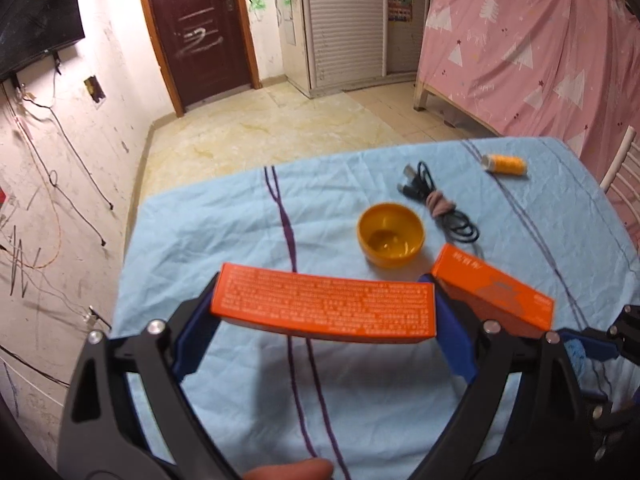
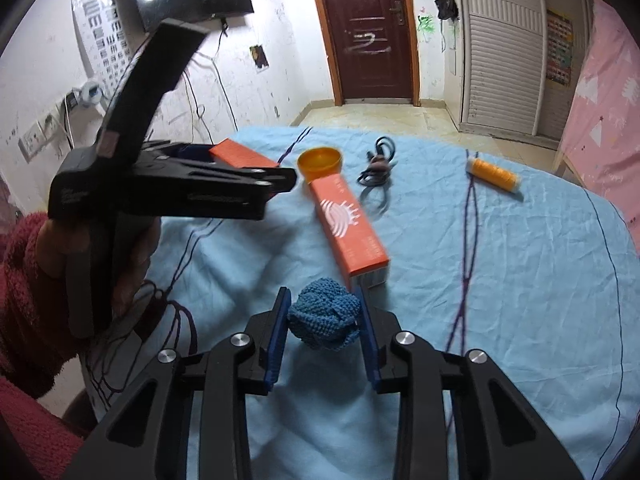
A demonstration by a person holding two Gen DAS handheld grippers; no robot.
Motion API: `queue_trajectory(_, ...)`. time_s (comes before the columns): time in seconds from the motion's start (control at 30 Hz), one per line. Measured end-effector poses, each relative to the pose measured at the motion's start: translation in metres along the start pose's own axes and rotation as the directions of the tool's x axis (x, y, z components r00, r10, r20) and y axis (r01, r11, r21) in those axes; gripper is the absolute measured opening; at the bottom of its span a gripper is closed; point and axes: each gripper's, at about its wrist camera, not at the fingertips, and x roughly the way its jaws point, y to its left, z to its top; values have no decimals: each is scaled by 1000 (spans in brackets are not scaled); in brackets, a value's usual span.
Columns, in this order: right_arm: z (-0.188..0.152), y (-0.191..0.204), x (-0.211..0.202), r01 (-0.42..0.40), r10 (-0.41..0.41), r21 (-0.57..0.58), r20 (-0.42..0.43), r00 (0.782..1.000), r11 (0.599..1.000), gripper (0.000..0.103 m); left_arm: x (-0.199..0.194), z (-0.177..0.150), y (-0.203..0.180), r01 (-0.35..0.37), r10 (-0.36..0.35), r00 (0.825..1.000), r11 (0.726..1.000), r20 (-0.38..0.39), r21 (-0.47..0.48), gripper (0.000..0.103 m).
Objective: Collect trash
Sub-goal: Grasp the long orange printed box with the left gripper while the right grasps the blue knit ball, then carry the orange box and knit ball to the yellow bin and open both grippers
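A yellow bowl [image 1: 390,236] sits on the bench [image 1: 224,232] under a light-blue cloth. Just beside it lies a coiled black USB cable [image 1: 440,204] (bound with a pinkish tie), and well apart, near the far edge, an orange thread spool [image 1: 505,165] on its side. A dark red door [image 2: 370,28] stands beyond.

Print we see, none readable

The orange box [image 1: 324,306] bears dense white print, the eye chart [image 2: 105,36] rows of symbols; we cannot read either.
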Motion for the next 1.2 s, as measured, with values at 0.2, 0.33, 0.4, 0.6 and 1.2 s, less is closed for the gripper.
queue_trajectory(0.2, 4, -27, -25, 17, -20, 53, 66, 998, 998, 26, -21, 14, -15, 27, -27, 999, 1000, 33, -15, 90)
queue_trajectory(0.33, 2, -51, -46, 41, -52, 95, 114, 992, 995, 26, -29, 22, -34, 63, -62, 997, 998, 42, -18, 90)
queue_trajectory(0.4, 1, -63, -58, 56, -72, 119, 138, 988, 991, 26, -33, 26, -46, 81, -80, 996, 997, 47, -18, 90)
queue_trajectory(0.6, -8, -116, -99, 105, -153, 222, 211, 965, 969, 26, -43, 39, -89, 123, -124, 991, 992, 55, 20, 90)
queue_trajectory(1.2, -58, -253, -185, 271, -418, 445, 274, 866, 853, 26, -53, 75, -234, 227, -240, 969, 960, 62, 164, 90)
